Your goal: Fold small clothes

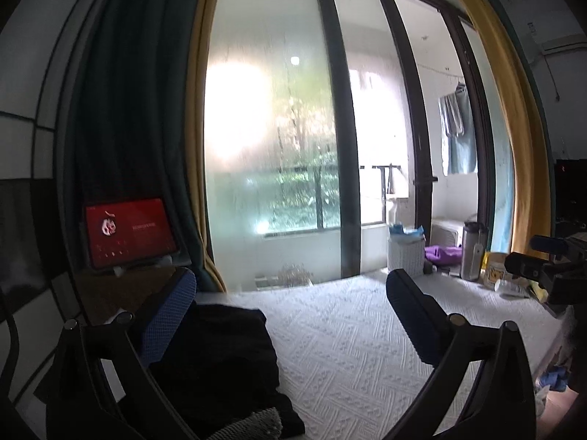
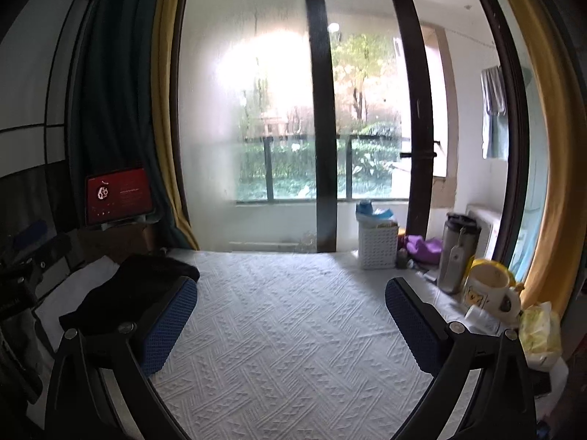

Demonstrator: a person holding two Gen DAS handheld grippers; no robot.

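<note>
Grippers held above a white quilted bedcover (image 2: 286, 330), both facing a tall glass door (image 2: 249, 110). Your left gripper (image 1: 291, 315) has its blue-padded fingers (image 1: 168, 315) spread wide apart, with nothing between them; the same holds for your right gripper (image 2: 291, 315), whose fingers (image 2: 411, 319) frame only bare bedcover.

Folded black garment (image 1: 220, 359): in the left wrist view it lies at the lower left of the frame, flat on the bedcover, partly behind the left finger. A piece of grey knitted cloth (image 1: 253, 421) shows at the bottom edge, just in front of the black garment; whether the two touch cannot be told. In the right wrist view the black garment (image 2: 128, 289) sits at the middle left, behind the left finger, at the edge of the bedcover.

Background, left of the frame in both views: a tablet (image 2: 119, 196) with a red screen, propped upright beside a dark green curtain (image 2: 106, 110) edged in yellow.

Background, right of the frame in the right wrist view: a white basket (image 2: 378, 245), a purple cloth (image 2: 422, 247), a steel flask (image 2: 456, 253), a yellow-and-white mug (image 2: 489, 289) and a yellow bag (image 2: 539, 330), set along the far right side of the bedcover. Your right gripper appears at the right edge of the left wrist view as a dark shape.
</note>
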